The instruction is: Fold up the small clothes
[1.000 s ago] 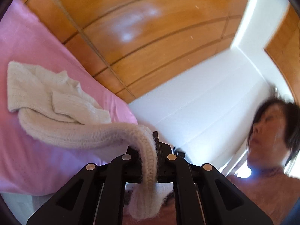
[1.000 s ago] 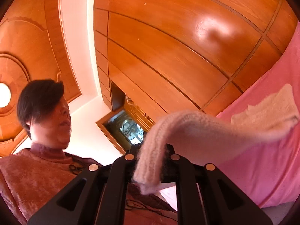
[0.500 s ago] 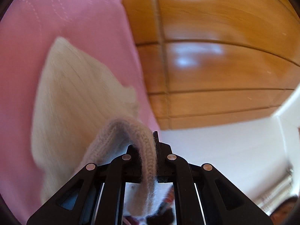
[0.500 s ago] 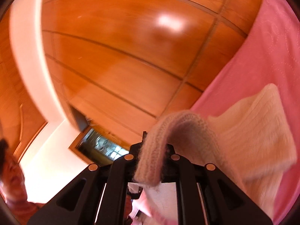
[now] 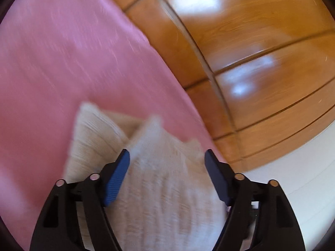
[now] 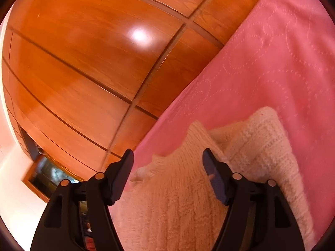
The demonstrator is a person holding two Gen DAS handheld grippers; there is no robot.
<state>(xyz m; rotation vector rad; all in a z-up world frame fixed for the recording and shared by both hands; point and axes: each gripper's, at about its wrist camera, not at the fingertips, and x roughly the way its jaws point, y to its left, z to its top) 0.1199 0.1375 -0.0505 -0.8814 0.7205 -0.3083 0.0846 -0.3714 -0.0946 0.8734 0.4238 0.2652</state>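
Nearest in the left wrist view, the left gripper (image 5: 166, 159) has its jaws opening, the blue ribbed pads (image 5: 115, 182) spread wide with the cream knitted garment (image 5: 165, 188) lying in the gap between them; neither pad presses on the knit. The picture is blurred, so the stitches show only as faint ridges. The garment lies folded over itself on the pink bedspread (image 5: 62, 52), a second ribbed layer showing at the left behind the near flap.

In the right wrist view the right gripper (image 6: 167, 159) likewise has its jaws opening, spread apart over the same cream knitted garment (image 6: 173, 198), which sits loose between them. A further fold of the knit bulges to the right of the right finger. The pink bedspread (image 6: 272, 52), stitched with dotted curling lines, runs away to the far right.

Beyond the bed's edge in both views rise glossy wooden panels (image 6: 83, 52) with dark seams and bright reflected light. Past them, at the lower left of the right view, a pale wall (image 6: 12, 188) and a dark framed recess (image 6: 48, 173) show.
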